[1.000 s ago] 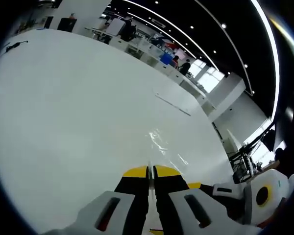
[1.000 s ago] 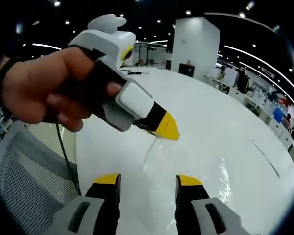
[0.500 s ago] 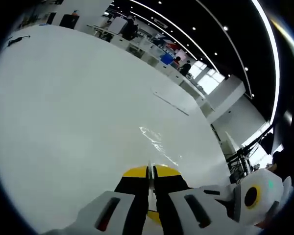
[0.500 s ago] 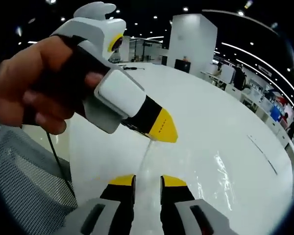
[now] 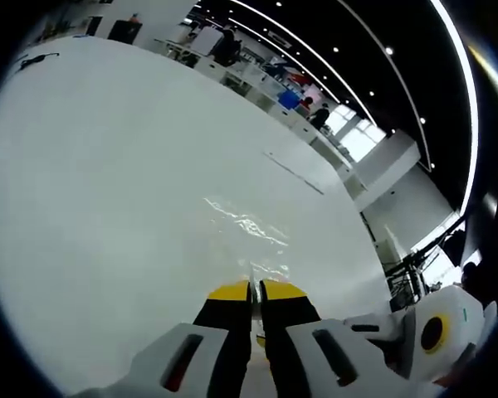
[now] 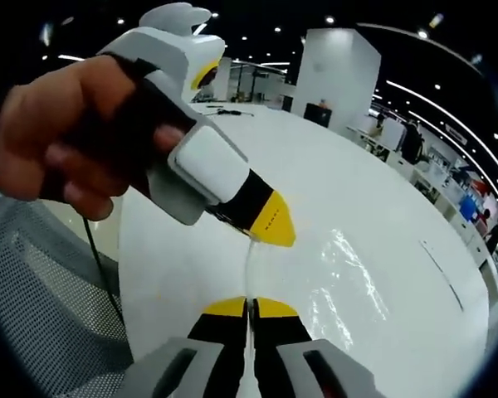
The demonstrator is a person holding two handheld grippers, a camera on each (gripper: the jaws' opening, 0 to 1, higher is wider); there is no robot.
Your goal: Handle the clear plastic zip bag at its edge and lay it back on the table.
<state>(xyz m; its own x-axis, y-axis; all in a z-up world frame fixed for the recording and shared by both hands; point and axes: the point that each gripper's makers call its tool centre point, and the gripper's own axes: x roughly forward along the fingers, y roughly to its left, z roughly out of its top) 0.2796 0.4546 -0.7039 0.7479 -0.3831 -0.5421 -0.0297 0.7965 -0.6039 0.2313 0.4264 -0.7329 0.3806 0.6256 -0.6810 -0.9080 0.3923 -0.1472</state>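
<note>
White tabletop (image 5: 108, 166) spans both views, broad and bare toward its far edge, where a dark cable (image 5: 29, 60) lies near the far corner. Beyond that edge stand desks, a white pillar (image 6: 336, 70) and seated people under ceiling light strips.

Clear plastic zip bag (image 5: 249, 228) lies out across the tabletop towards its near edge, its film showing mainly as glints and wrinkles. In the right gripper view the bag (image 6: 332, 282) spreads away to the right, with one edge raised as a thin line running between the two grippers.

Left gripper (image 5: 254, 290): yellow-tipped jaws pressed together on the bag's near edge. In the right gripper view, the same tool (image 6: 274, 232) comes in from the left, held in a hand (image 6: 66, 133), tip down on that raised edge.

Right gripper (image 6: 250, 305): jaws drawn together with the bag's edge line entering between them; it appears pinched, though the clear film makes contact hard to confirm.

A grey mesh chair back (image 6: 41, 307) stands just off the tabletop's near edge. A faint straight line (image 5: 292, 172) marks the tabletop beyond the bag.
</note>
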